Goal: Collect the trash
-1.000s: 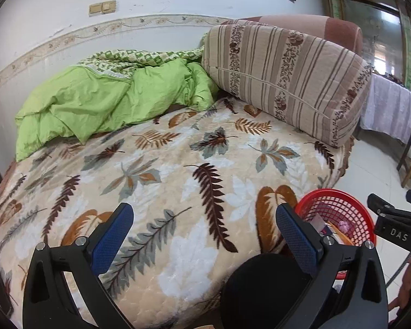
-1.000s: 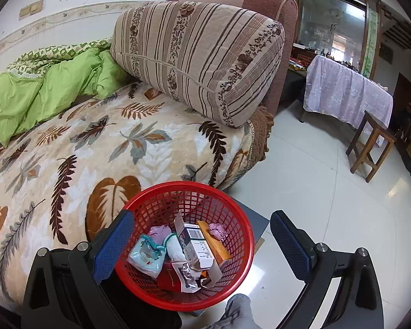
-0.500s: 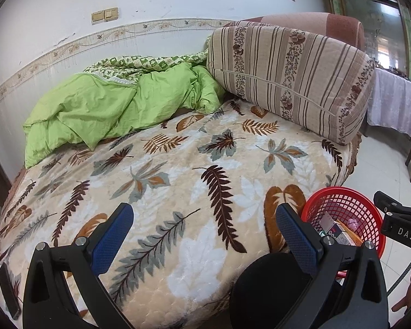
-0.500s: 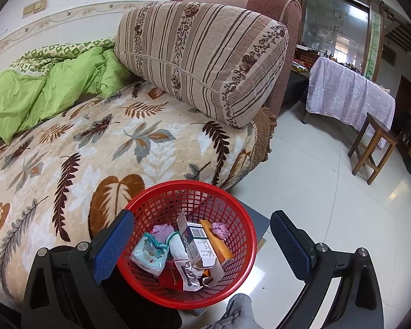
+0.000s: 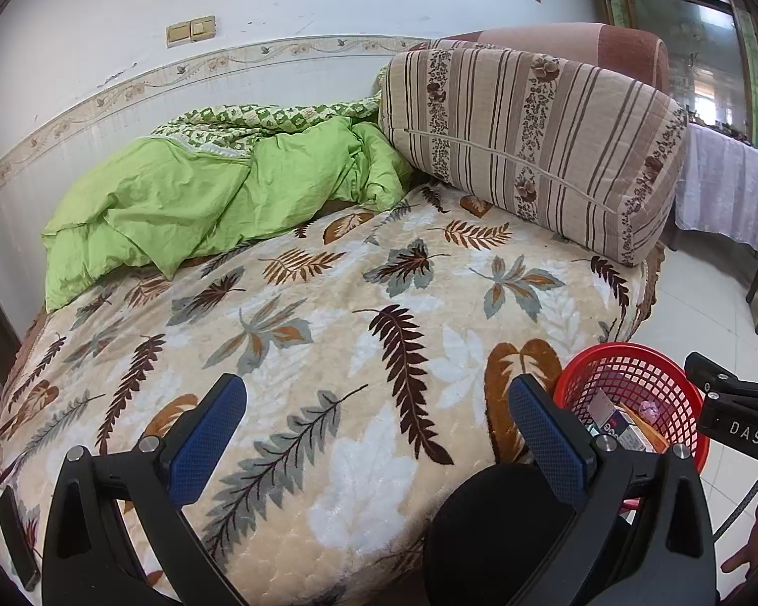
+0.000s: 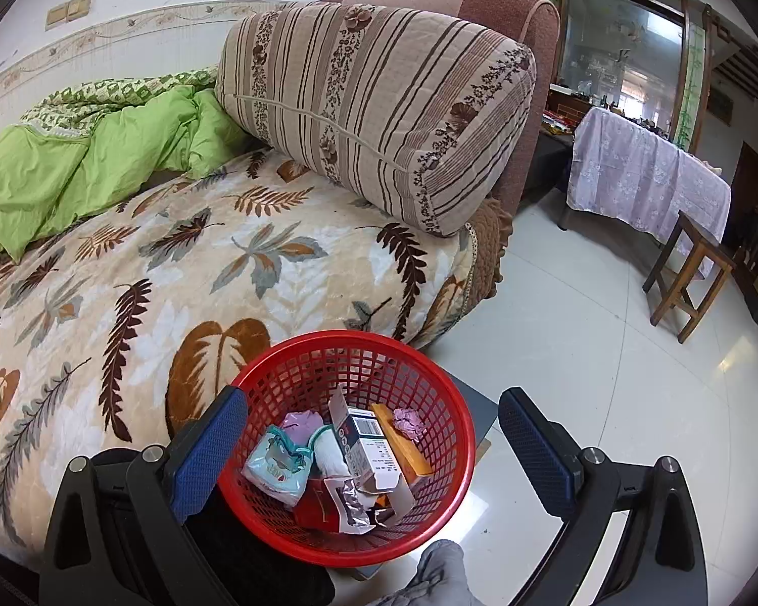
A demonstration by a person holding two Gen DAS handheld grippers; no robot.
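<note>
A red mesh basket (image 6: 444, 480) stands beside the bed and holds several pieces of trash: a white carton (image 6: 366, 447), a teal packet (image 6: 275, 464), an orange box, a silver wrapper and crumpled pink paper. My right gripper (image 6: 371, 447) is open and empty, hovering above the basket. My left gripper (image 5: 376, 434) is open and empty above the leaf-patterned blanket (image 5: 298, 333). The basket (image 5: 636, 379) shows at the right of the left wrist view, with the right gripper's body beyond it.
A green quilt (image 5: 202, 197) lies bunched at the bed's back. A striped bolster (image 6: 379, 106) leans on the brown headboard. A wooden stool (image 6: 690, 278) and a cloth-covered table (image 6: 647, 171) stand on the tiled floor at right. A black round object (image 5: 485, 530) sits below the left gripper.
Both grippers have drawn back and up a little, so the bed and basket look slightly farther. Both stay open. The trash in the basket has not moved.
</note>
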